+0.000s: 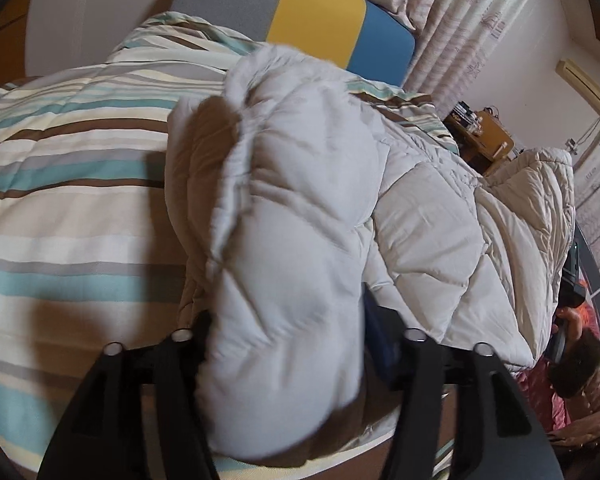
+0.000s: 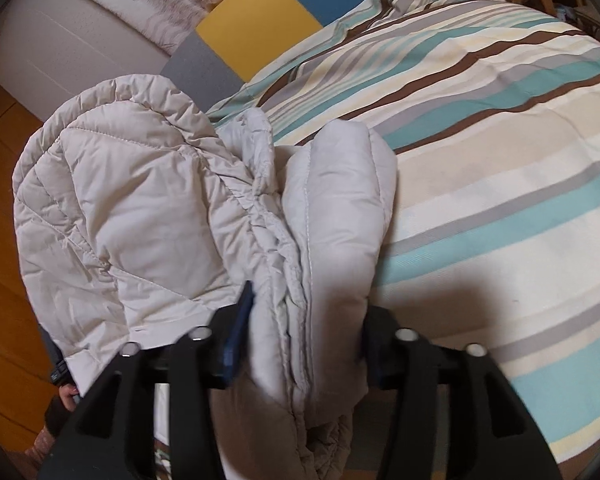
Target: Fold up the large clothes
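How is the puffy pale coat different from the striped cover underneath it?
The puffy coat is one plain pale beige; the striped cover carries teal, brown, grey and cream bands. The coat is bunched and lifted, clamped by the left gripper and the right gripper; the cover lies spread flat over the bed. The coat's stitching forms puffy panels; the cover looks smoother. Both are soft padded fabric.

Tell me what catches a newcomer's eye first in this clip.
A puffy beige quilted jacket fills the middle of both views, bunched between the left tongs and the right tongs, each shut on a thick fold. Beneath it spreads a striped duvet in teal, brown and cream.
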### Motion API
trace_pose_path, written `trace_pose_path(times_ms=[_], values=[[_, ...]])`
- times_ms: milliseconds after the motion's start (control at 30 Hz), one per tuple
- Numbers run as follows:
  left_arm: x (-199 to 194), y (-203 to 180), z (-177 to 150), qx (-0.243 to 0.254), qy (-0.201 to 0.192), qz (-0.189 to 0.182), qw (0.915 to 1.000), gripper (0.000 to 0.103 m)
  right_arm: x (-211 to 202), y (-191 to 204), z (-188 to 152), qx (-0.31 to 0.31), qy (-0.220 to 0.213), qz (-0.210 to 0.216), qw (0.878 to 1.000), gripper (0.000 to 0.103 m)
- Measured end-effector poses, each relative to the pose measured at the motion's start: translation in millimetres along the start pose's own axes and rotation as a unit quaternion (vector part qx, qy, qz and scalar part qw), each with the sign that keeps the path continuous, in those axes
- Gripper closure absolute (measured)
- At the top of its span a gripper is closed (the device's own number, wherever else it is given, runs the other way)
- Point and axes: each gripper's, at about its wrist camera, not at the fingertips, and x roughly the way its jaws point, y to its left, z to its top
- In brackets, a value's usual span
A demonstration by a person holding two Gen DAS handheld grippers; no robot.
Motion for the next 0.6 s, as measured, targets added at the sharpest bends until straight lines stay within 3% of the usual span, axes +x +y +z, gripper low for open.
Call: trace_pose_path(times_ms=[200, 333, 467, 600], values=[[-17, 10, 12, -0.028, -0.024, 0.001, 0.9993, 0.026, -15, 9, 3, 0.003, -0.04, -0.018, 0.999, 0.03], [-26, 11, 30, -0.038, -0.049, 0.004, 0.9981, 0.02, -17, 19, 20, 0.001, -0.054, -0.015, 0.998, 0.026], [-16, 7, 50, -0.041, -0.049, 0.002, 0.9979, 0.018, -1, 43, 38, -0.026, -0.053, -0.028, 0.998, 0.022], [4, 1, 76, -0.041, -0.044, 0.016, 0.9981, 0.017, 12, 69, 52, -0.046, -0.056, -0.009, 0.997, 0.017]])
